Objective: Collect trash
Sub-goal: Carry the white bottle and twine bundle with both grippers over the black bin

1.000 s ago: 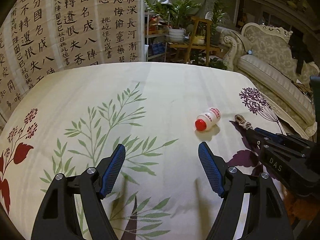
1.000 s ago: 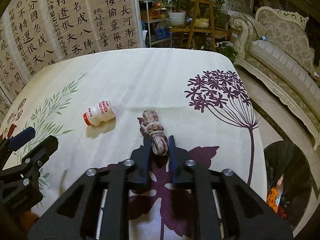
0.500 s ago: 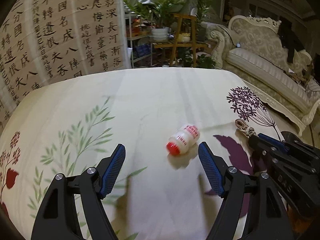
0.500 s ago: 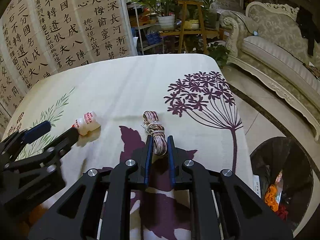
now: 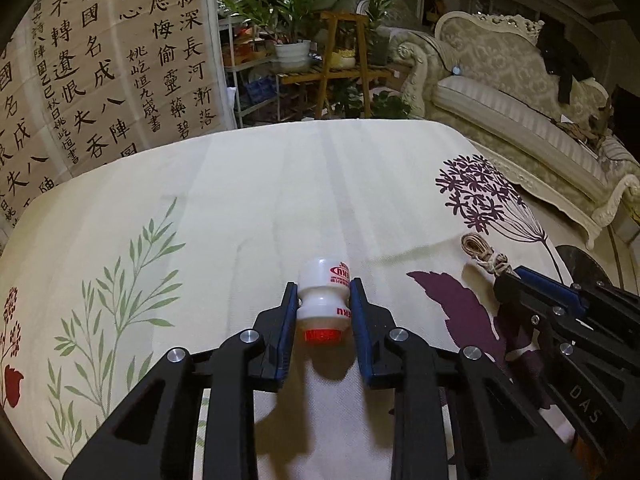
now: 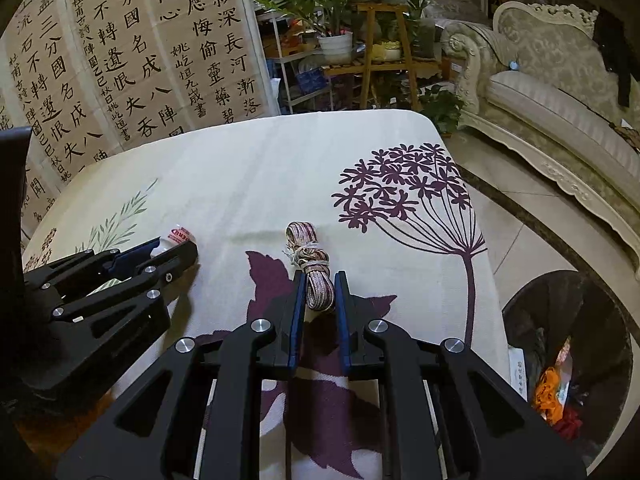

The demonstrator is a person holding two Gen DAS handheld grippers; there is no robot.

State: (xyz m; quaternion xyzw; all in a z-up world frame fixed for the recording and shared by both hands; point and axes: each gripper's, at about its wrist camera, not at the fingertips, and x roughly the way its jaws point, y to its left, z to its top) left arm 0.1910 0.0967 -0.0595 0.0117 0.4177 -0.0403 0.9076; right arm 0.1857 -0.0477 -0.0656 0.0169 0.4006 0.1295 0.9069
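Closest to me, my left gripper (image 5: 323,296) has just been closing, and its blue pads now pinch the small white bottle (image 5: 325,300) at its waist, red cap toward the camera, base pointing away. The bottle lies on the floral tablecloth (image 5: 248,208), so I read this as a grasp made but no lift yet.

Over on the right, my right gripper (image 6: 318,292) sits narrow, clamped on the near end of the rope bundle (image 6: 312,264); the tied loop end trails forward on the cloth beyond the fingertips. So both pieces of trash are in hand, and the pickup step looks finished on both sides.

Next comes the carry. The trash bin (image 6: 568,364) sits on the floor just off the table's right edge, dark, with orange and red scraps already inside. I judge the rope goes first, since that side is nearest. It calls for a clean lift so the loose end clears the table edge. The bottle follows across; it is smooth and round, so I want a firm squeeze.

Beyond the table: calligraphy screen (image 5: 108,60), potted plants (image 5: 292,12), sofa (image 5: 512,92).
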